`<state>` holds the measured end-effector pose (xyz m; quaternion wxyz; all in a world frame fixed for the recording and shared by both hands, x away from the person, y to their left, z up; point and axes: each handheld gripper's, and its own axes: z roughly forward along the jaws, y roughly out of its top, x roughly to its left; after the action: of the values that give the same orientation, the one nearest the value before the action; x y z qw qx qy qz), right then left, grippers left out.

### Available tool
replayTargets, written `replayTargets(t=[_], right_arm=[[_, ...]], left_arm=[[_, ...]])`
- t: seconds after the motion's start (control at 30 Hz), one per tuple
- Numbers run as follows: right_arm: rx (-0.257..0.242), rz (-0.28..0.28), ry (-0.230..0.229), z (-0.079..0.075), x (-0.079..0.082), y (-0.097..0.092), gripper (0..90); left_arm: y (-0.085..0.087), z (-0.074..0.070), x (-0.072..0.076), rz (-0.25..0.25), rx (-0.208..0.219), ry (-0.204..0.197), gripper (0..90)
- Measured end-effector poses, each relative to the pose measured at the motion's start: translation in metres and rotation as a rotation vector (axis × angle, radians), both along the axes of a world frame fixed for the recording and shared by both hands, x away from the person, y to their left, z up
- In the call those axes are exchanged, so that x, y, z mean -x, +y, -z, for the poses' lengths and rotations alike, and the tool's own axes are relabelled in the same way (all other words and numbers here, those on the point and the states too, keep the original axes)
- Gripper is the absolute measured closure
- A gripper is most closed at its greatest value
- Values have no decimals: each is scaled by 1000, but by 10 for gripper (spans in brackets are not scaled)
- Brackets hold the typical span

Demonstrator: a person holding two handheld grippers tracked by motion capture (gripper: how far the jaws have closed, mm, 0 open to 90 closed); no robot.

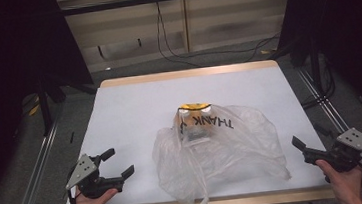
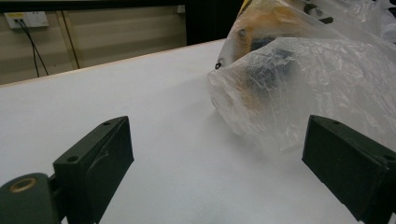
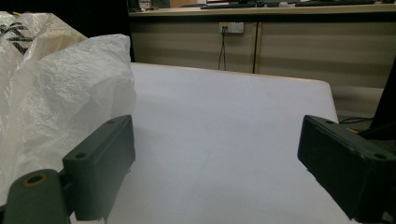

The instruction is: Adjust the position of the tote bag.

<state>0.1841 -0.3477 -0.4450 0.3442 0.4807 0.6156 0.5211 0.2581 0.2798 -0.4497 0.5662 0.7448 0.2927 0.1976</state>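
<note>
Plastic bag (image 1: 224,153): lying crumpled on the table (image 1: 134,106), around the middle and spreading towards the near edge, where one fold is reaching the edge itself. The film is translucent, and black lettering is showing on its far part, upside down in the high view.
Bag contents: a yellow-topped item (image 1: 194,106) is standing at the far end of the bag, and a dark item (image 1: 195,134) is showing through the film just near of it. What either item is cannot be told.
Left gripper (image 1: 117,164): resting at the near left corner of the table, held by the left hand (image 1: 89,203). Its jaws are standing wide apart and are gripping nothing. It is pointing towards the bag and is lying clear of it.
Left gripper view: the bag (image 2: 308,79) is sitting ahead of the jaws and to their right, with bare table surface lying between the two jaws.
Right gripper (image 1: 303,149): resting at the near right corner of the table, held by the right hand (image 1: 346,181). Its jaws are standing fully apart and are holding nothing. It is lying apart from the bag.
Right gripper view: the bag (image 3: 60,98) is rising beside and behind the left-hand jaw; whether the film is touching that jaw cannot be told.
Table: carrying a white top with a pale wooden rim.
</note>
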Motion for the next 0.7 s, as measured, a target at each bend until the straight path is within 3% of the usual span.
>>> replayTargets(t=[0.17, 0.27, 0.37, 0.5, 0.53, 0.7], right_arm=[[11, -10, 1, 0, 0, 0, 101], [-1, -14, 12, -2, 0, 1, 100], [-19, -11, 17, -3, 1, 2, 101], [-16, -18, 24, -6, 3, 1, 106], [-23, -27, 33, -7, 4, 1, 108], [-28, -50, 53, -13, 6, 4, 128]], left_arm=[[-2, 1, -1, -9, 7, 11, 72], [-5, 1, -2, 2, -7, 19, 74], [-7, 0, -1, 12, 5, 34, 85], [-10, -3, 1, 79, -15, 28, 51], [-11, -3, 2, 93, -3, 37, 44], [-14, -4, 4, 117, 12, 37, 45]])
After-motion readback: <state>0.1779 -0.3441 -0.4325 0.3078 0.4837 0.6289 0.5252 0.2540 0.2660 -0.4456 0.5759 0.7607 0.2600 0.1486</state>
